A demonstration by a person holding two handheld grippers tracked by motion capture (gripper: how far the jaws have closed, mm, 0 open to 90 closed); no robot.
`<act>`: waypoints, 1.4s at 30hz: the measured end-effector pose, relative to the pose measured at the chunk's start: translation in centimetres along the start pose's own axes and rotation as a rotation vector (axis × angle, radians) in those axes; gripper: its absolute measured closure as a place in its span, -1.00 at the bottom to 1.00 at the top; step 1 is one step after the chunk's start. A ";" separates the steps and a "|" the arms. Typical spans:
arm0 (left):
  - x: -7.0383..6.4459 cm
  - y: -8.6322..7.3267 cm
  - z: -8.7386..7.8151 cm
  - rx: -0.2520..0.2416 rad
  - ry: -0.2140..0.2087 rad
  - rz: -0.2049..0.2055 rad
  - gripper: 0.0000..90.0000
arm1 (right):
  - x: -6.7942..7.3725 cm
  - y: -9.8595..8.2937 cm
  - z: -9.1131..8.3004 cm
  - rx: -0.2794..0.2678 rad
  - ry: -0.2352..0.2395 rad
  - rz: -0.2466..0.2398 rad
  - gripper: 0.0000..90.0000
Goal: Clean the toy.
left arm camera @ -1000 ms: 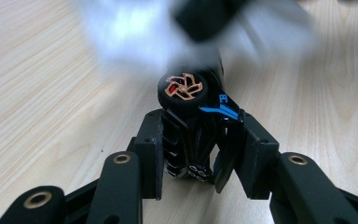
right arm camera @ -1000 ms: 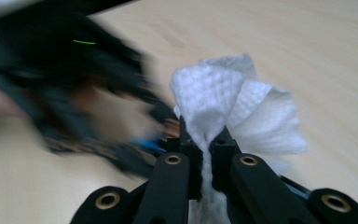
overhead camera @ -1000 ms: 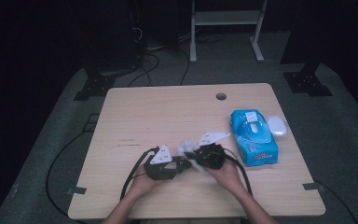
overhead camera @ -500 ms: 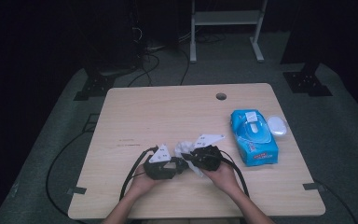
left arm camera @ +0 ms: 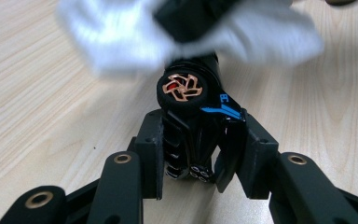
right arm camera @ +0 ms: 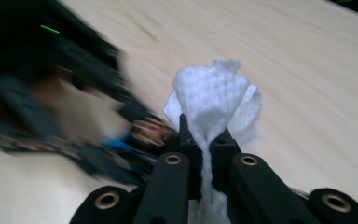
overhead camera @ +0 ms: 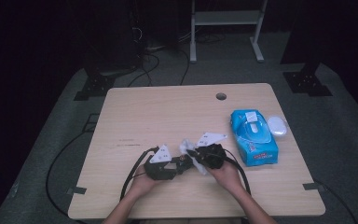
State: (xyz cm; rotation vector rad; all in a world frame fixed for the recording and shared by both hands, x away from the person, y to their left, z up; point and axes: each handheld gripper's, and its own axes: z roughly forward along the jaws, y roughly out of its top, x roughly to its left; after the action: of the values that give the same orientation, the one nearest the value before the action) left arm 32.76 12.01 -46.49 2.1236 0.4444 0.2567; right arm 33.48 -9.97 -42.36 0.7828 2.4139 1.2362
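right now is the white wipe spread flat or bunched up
Bunched up: the white wipe is pinched into a crumpled wad between the right tongs, which are shut on it beside the small black toy car.

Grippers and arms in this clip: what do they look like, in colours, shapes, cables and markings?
Both are black handheld units. The left gripper and the right gripper have two black jaws on link arms with brass-coloured pivot rivets. In the high view each carries a pale grey three-cornered plate with dark dots, and a black cable trails toward the table's near edge. The forearms are bare, with no sleeves in view.
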 end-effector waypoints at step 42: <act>0.5 0.0 0.0 0.001 -0.010 0.001 0.30 | -3.8 -2.3 -2.4 -0.040 -0.030 0.156 0.94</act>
State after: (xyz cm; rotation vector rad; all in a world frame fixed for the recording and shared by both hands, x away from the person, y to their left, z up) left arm 33.23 12.19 -46.52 2.1249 0.4373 0.2461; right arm 34.56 -14.85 -42.74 0.9866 2.3342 1.3149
